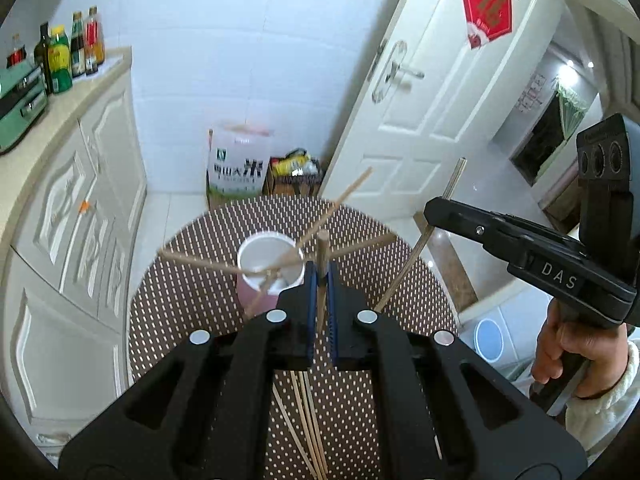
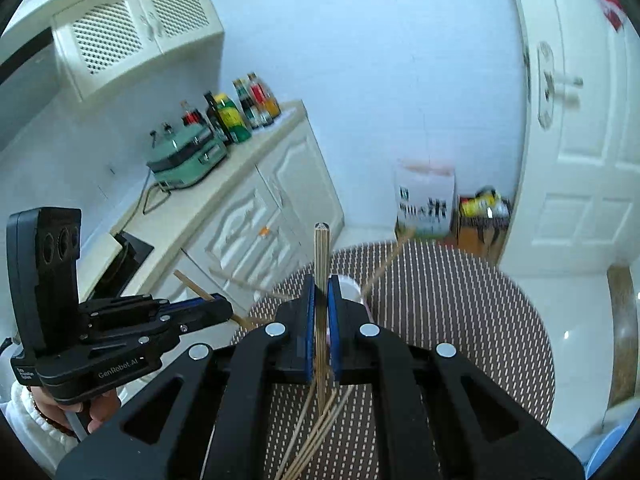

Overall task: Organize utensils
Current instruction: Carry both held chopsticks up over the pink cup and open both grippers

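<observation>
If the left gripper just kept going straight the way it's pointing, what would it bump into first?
Probably the white cup on the round dotted table. The left gripper, shut on a wooden chopstick, points down toward it, just beside the cup's rim. Depth is hard to judge, so it might meet the tabletop instead.

Bright, cool, even indoor light; heavy fisheye bend and dark corners.
My chopsticks (image 1: pixel 264 270) in the cup smear with motion blur.

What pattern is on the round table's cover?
Brown with rows of small white dots on the table cover, clearest in the left wrist view.
</observation>
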